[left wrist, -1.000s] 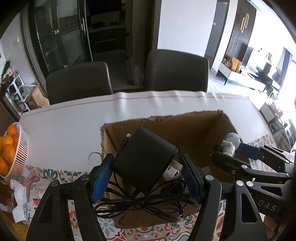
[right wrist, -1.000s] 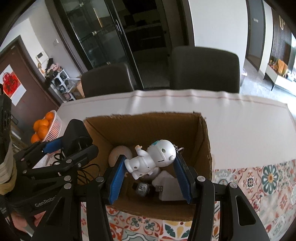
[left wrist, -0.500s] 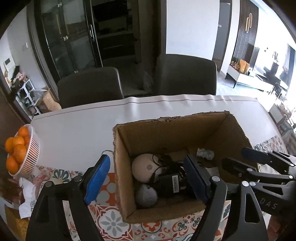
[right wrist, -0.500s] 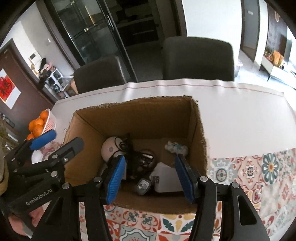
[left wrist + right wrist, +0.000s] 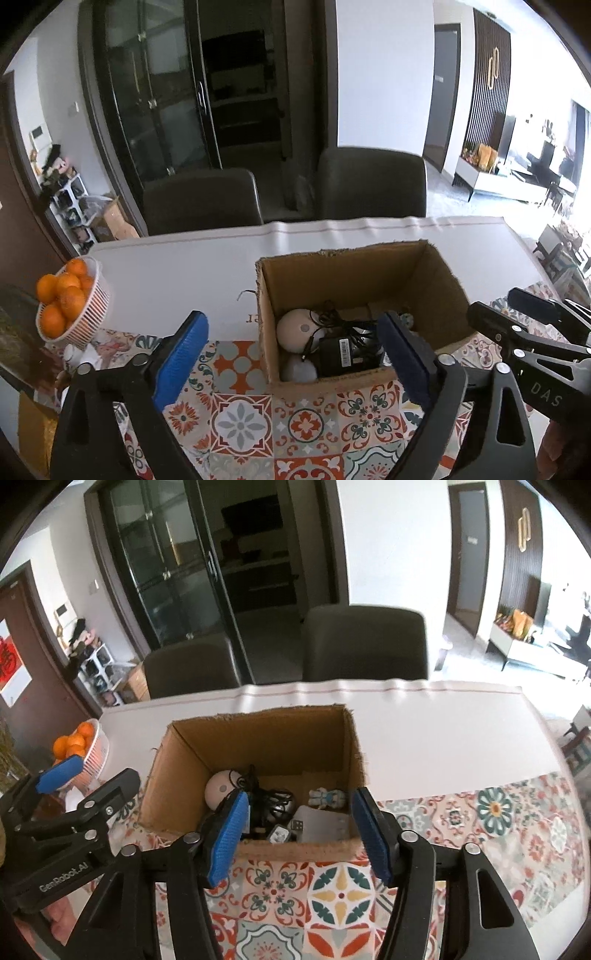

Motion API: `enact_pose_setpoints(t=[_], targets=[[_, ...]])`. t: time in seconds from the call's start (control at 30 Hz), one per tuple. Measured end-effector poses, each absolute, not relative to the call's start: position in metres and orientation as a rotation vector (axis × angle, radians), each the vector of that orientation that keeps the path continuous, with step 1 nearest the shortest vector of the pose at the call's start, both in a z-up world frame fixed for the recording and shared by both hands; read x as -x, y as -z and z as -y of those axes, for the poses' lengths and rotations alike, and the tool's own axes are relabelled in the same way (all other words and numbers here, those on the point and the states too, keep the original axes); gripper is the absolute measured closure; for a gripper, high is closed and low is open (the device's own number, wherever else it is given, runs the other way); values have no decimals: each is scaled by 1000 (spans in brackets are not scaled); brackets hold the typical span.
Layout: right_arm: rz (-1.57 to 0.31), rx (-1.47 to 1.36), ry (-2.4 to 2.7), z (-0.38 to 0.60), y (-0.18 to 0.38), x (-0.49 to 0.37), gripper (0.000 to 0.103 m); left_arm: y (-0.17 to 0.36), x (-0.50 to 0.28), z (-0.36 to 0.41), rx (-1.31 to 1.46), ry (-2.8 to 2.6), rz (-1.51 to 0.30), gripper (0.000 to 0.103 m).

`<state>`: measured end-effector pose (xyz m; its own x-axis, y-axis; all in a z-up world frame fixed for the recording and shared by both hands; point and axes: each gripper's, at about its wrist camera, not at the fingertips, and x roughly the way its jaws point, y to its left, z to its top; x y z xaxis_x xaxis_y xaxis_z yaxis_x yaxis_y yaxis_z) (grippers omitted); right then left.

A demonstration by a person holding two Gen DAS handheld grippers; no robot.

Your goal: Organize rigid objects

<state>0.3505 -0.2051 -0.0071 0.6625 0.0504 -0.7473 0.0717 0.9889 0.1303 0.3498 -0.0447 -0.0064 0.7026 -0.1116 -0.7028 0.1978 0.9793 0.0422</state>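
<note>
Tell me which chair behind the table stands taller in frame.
The right chair; its back rises above the left chair beside it.

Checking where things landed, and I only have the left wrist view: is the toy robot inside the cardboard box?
Observer: Yes. The right wrist view shows the toy robot lying on the floor of the cardboard box, near its right wall.
Operator: Is the right gripper empty?
Observer: Yes. The right gripper has just been opening its fingers, and nothing is between them.
Operator: Anything else hidden from me?
Observer: A small dark cube with white dots lies by the near wall.
</note>
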Motion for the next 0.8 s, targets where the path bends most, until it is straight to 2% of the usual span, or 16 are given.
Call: enact_pose_setpoints(t=[0.27,0.8], targets=[[-733,-117,112,205,-29,-298,20,-24,-302,37,-115,137,-664,0],[-583,-52,164,193,-65,-215,15,-51,-211,28,-138,97,-510,0]])
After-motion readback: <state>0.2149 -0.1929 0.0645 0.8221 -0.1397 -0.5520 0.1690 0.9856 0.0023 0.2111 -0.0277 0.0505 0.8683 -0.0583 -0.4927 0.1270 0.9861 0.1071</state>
